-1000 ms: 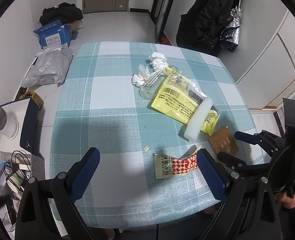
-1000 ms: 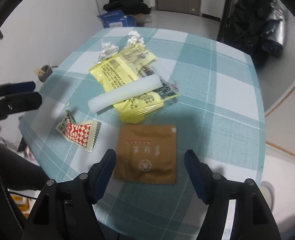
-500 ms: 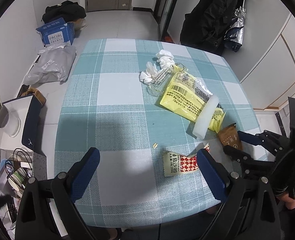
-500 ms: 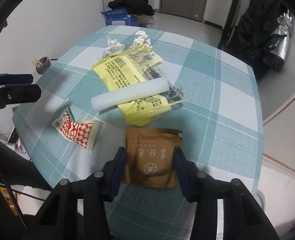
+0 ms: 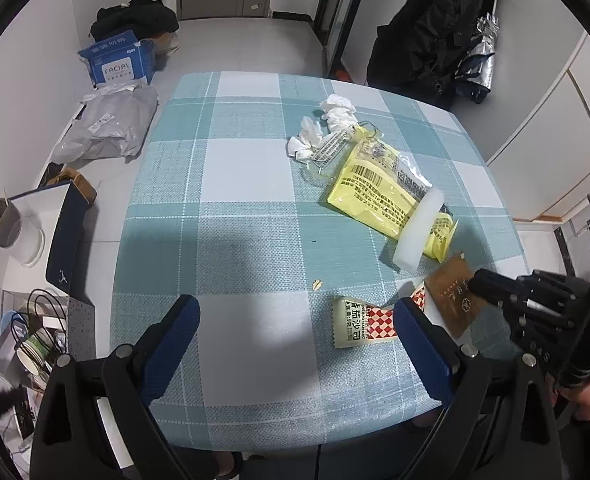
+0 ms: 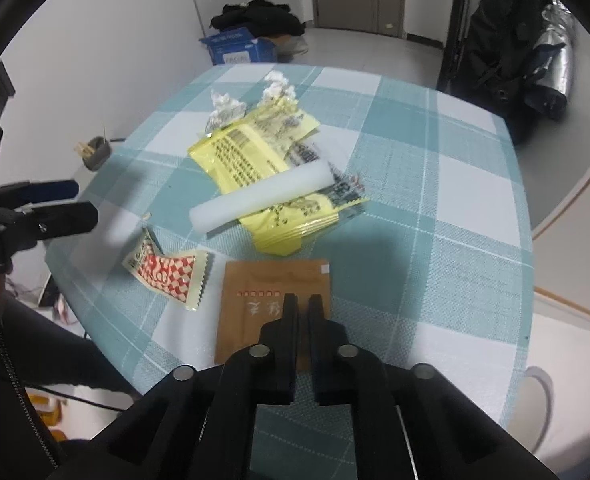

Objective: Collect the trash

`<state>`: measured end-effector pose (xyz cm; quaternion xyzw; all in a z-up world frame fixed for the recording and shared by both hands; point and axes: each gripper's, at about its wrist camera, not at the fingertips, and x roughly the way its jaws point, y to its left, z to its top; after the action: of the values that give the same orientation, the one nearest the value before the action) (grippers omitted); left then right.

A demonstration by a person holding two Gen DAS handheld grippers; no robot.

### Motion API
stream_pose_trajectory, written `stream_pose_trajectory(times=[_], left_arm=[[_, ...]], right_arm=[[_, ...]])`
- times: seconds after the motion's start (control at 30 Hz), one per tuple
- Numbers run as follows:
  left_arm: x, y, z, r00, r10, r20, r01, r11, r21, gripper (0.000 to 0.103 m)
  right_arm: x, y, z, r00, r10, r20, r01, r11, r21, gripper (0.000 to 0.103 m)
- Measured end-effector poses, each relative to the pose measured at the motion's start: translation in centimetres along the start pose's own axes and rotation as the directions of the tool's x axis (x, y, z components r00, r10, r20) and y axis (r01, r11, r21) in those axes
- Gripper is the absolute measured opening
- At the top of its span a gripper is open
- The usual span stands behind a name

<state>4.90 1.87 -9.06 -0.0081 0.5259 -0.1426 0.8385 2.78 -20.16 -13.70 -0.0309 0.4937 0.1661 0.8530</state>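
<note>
Right claw (image 6: 299, 307) pinched tight on the brown sachet (image 6: 255, 300), lower middle of the right wrist view, fingers nearly together over the packet's near half. Sachet looks to be lying on the teal-checked desk (image 6: 435, 216), just right of the red-checked sachet (image 6: 167, 276). Writing on the brown one too blurred to read here beyond a row of red dots.

Left claw (image 5: 295, 332) spread wide, hovering over the near edge of the desk, nothing between its blue pads (image 5: 183, 324).

Only in the left wrist view: blue carton marked "FACIAL" (image 5: 117, 62) on the floor, upper left, with a grey plastic mailer bag (image 5: 107, 124) below it, plus a barcode on the yellow wrapper (image 5: 375, 196). Red-checked sachet shows Chinese characters, roughly "番茄沙司", lower right of centre. Right claw seen from the side at far right, on the brown sachet.

Only in the right wrist view: black print lines on the yellow wrapper, unreadable, and the white foam strip (image 6: 263, 196) lying across it full length. Crumpled white tissues (image 5: 327, 128) beyond the wrapper in both.
</note>
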Motion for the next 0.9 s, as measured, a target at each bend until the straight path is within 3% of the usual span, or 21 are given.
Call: stream_pose_trajectory(times=[0.07,0.13,0.3,0.4,0.7,0.77,0.8,0.83,0.9], left_arm=[[-0.4,0.3,0.2,1.000,-0.016,0.009,0.016,0.999,-0.027,0.095],[-0.7,0.5,0.5,0.999,-0.027,0.019,0.028,0.999,-0.041,0.095],[-1.0,1.2,0.8,0.999,-0.031,0.038,0.033,0.998,-0.060,0.095],[-0.9,1.7,0.7,0.999,-0.036,0.035,0.038,0.997,-0.071,0.095],[-0.5,1.9,0.4,0.999,-0.050,0.013,0.050,0.996,-0.071,0.095],[-0.4,1.5,0.3,0.998,-0.058,0.008,0.059,0.997,-0.054,0.095],[-0.4,1.3,0.2,0.998,-0.061,0.005,0.061,0.997,-0.045,0.095],[-0.2,1.0,0.0,0.998,-0.063,-0.002,0.062,0.998,-0.028,0.095],[-0.1,0.4,-0.2,0.998,-0.060,-0.012,0.060,0.998,0.003,0.095]], right_arm=[[-0.3,0.1,-0.1,0.999,0.045,0.007,-0.045,0.999,0.009,0.026],[-0.4,0.7,-0.3,0.999,0.036,0.017,-0.036,0.999,-0.006,0.068],[1.1,2.6,-0.6,0.999,-0.040,-0.023,0.037,0.993,-0.110,0.072],[1.4,3.4,-0.6,0.997,-0.075,0.004,0.075,0.987,-0.144,0.073],[1.4,2.4,0.0,0.997,-0.080,0.011,0.081,0.991,-0.106,0.051],[1.4,2.1,0.2,0.997,-0.081,0.015,0.083,0.992,-0.095,0.043],[1.3,1.9,0.2,0.996,-0.089,0.022,0.090,0.992,-0.086,0.031],[1.2,1.7,0.3,0.996,-0.090,0.024,0.092,0.993,-0.077,0.025],[1.1,1.0,0.4,0.996,-0.081,0.023,0.082,0.995,-0.052,0.020]])
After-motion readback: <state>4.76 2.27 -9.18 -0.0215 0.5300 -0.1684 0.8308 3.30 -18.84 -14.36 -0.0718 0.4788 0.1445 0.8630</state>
